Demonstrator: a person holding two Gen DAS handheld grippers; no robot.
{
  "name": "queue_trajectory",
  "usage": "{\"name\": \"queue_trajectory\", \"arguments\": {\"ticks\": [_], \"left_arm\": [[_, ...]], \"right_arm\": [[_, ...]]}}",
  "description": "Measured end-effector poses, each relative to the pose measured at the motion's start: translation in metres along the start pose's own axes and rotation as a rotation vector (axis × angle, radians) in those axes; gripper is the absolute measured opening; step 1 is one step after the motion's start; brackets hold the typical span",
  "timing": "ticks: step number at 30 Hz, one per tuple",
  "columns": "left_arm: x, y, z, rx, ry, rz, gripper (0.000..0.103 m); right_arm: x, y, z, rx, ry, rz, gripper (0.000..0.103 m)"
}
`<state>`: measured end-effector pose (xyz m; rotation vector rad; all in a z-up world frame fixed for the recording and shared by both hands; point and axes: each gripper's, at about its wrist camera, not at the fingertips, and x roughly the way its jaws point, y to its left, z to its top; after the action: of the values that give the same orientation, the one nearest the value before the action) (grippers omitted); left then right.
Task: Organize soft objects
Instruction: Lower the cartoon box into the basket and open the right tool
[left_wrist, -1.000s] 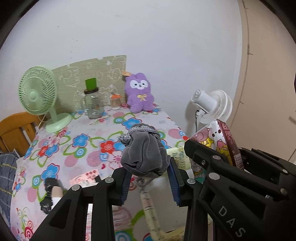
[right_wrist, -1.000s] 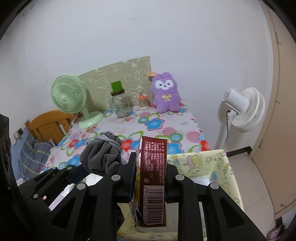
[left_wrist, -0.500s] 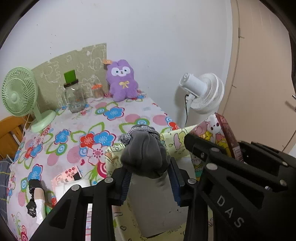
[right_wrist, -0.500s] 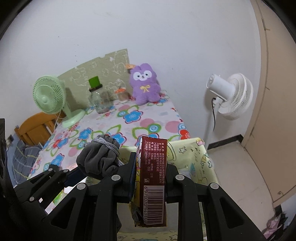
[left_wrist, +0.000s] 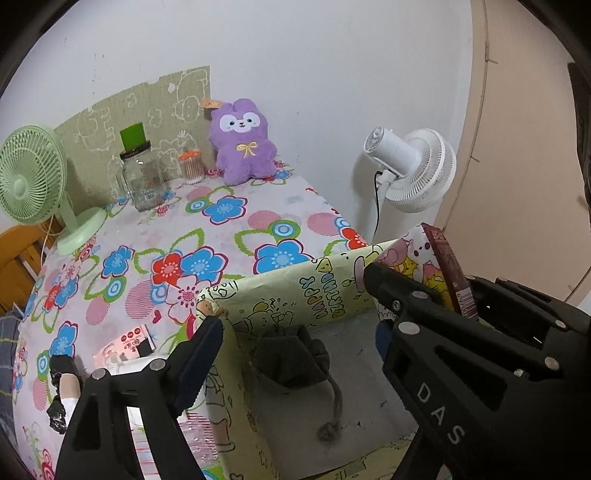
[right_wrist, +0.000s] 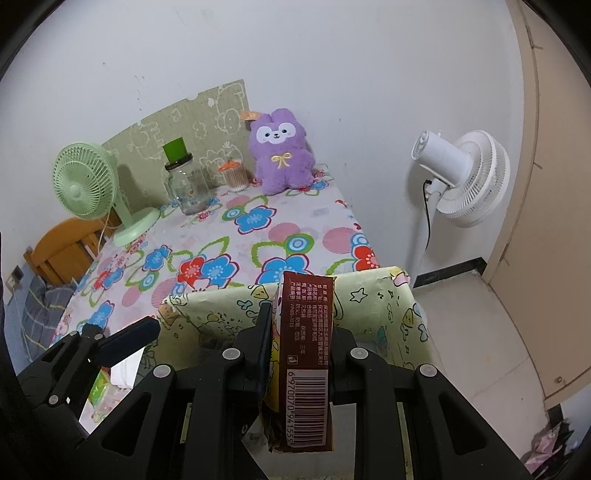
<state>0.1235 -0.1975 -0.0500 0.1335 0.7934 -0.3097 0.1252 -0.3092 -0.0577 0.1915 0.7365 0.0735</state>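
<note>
A grey drawstring pouch (left_wrist: 293, 360) lies on the bottom of a yellow cartoon-print box (left_wrist: 295, 291) beside the table. My left gripper (left_wrist: 291, 306) is open and empty above the box, its fingers spread over the pouch. My right gripper (right_wrist: 301, 332) is shut on a brown-sided cartoon carton (right_wrist: 304, 354), held upright over the same box (right_wrist: 402, 325); the carton also shows at the right of the left wrist view (left_wrist: 443, 266). A purple plush rabbit (left_wrist: 242, 142) sits at the table's far edge against the wall.
The flowered tablecloth (left_wrist: 177, 236) carries a green desk fan (left_wrist: 33, 184), a glass jar with a green lid (left_wrist: 142, 173) and a small orange-lidded jar (left_wrist: 192, 166). A white standing fan (left_wrist: 410, 170) stands right of the table. A black-and-white item (left_wrist: 62, 391) and pink packets lie near the front.
My left gripper has opened and the grey pouch has dropped from it into the yellow box. The right gripper still holds the carton, and both have shifted right over the box.
</note>
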Motion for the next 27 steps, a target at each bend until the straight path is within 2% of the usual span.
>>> {"name": "queue_trajectory", "arguments": {"ticks": [2,9,13,19,27], "left_arm": [[0.002,0.0,0.001,0.001,0.003,0.002,0.086],[0.002,0.001,0.003,-0.003,0.006,-0.01,0.088],[-0.003,0.003,0.003,-0.006,-0.006,-0.012,0.089],[-0.015,0.008,0.002,-0.003,-0.034,-0.008,0.092],[-0.036,0.021,0.0,-0.012,-0.076,-0.004,0.093]], "right_arm": [[0.002,0.0,0.001,-0.006,0.001,-0.008,0.03],[0.001,0.0,0.004,-0.012,-0.016,-0.023,0.065],[-0.003,0.002,0.005,-0.008,-0.02,-0.024,0.078],[-0.014,0.01,0.005,0.0,-0.043,-0.037,0.086],[-0.031,0.029,0.006,-0.02,-0.075,-0.038,0.087]]}}
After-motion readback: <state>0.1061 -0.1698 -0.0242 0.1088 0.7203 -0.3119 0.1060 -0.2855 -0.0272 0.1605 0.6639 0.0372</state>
